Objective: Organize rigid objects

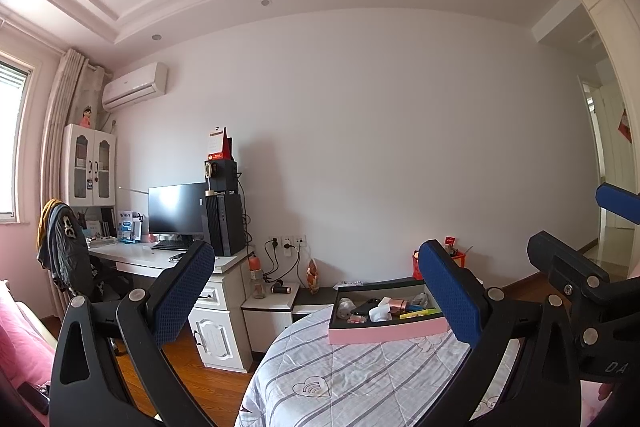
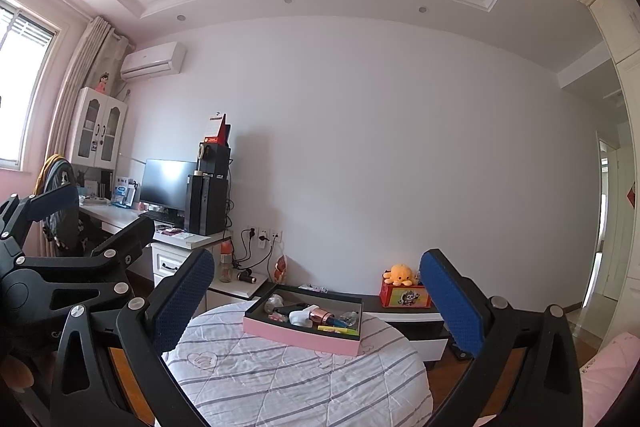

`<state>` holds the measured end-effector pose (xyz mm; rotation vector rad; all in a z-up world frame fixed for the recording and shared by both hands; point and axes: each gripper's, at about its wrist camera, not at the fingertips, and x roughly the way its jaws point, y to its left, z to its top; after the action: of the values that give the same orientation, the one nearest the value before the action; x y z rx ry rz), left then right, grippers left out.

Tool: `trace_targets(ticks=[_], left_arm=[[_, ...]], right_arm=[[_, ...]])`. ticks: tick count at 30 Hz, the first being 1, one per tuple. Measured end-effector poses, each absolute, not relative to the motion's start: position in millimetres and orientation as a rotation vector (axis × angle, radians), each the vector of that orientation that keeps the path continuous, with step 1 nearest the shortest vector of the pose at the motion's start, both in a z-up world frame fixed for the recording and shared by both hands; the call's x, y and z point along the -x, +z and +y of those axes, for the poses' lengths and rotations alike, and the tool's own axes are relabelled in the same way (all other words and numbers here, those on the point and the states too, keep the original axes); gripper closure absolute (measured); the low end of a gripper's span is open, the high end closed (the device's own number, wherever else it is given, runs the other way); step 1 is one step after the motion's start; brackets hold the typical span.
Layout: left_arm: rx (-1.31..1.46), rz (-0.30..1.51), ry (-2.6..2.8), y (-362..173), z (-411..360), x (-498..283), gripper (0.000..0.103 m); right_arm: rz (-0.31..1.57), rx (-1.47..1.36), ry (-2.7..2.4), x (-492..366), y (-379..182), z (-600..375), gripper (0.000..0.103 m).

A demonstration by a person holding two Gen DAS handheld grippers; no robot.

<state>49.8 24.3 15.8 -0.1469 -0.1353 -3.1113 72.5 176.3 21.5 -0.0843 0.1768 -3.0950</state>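
A pink box [image 1: 384,334] with a dark inside lies on the far end of the striped bed [image 1: 340,379]. It holds several small rigid items, among them a rose-gold cylinder [image 1: 396,305] and a white piece [image 1: 378,313]. The box also shows in the right wrist view [image 2: 296,335]. My left gripper [image 1: 320,291] is open and empty, held above the bed short of the box. My right gripper [image 2: 320,291] is open and empty, also short of the box. Each gripper shows at the edge of the other's view.
A white desk [image 1: 132,259] with a monitor [image 1: 176,209] and a computer tower stands at the left, with a draped chair [image 1: 64,247]. A low cabinet [image 2: 404,313] behind the bed carries a red box with an orange plush [image 2: 400,275]. A doorway opens at the right.
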Motion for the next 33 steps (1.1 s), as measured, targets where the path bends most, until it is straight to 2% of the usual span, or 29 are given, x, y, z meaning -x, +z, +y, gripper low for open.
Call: trace_targets(ticks=[33], left_arm=[[0.156,-0.143,-3.114,14.4,17.8,-56.2,0.000]], right_arm=[[0.190,0.079,-3.097,-68.0,24.8,179.9,0.000]])
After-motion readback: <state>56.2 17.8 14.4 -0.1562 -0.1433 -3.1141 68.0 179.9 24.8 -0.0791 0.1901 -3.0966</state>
